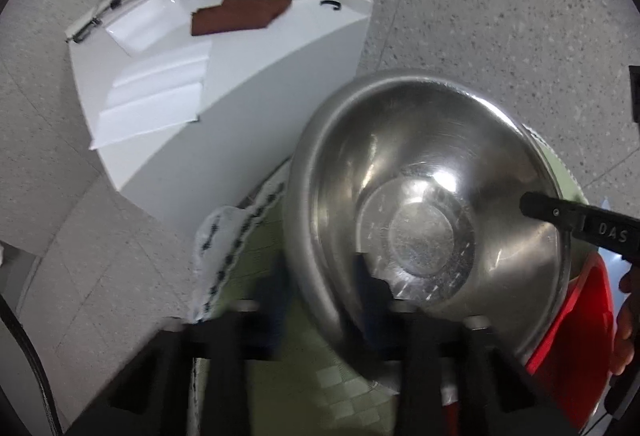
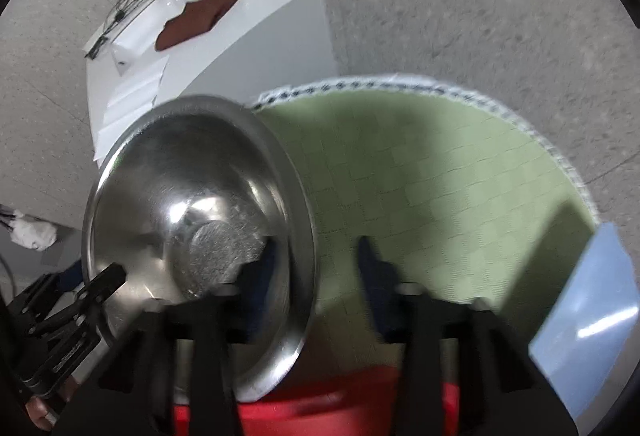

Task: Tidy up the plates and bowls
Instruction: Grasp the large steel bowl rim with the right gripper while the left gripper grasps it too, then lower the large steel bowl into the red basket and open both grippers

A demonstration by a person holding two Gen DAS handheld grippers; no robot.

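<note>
A large steel bowl [image 1: 424,204] is held tilted above a round table with a green checked cloth [image 2: 432,180]. In the left wrist view my left gripper [image 1: 324,288] stands wide, its right finger inside the bowl and its left finger outside, with the bowl's rim between them. In the right wrist view my right gripper [image 2: 316,268] is also spread, its left finger inside the bowl [image 2: 192,220] and its right finger over the cloth. Neither pair of jaws is pressed onto the rim. The right gripper's finger [image 1: 560,216] reaches into the bowl from the right.
A red container [image 1: 576,352] sits under the bowl at the table's near edge. A pale blue sheet [image 2: 592,300] lies at the right. Beyond stands a white counter [image 1: 256,92] with a sink, brown cloth [image 1: 240,14], papers and bags. Speckled floor surrounds it.
</note>
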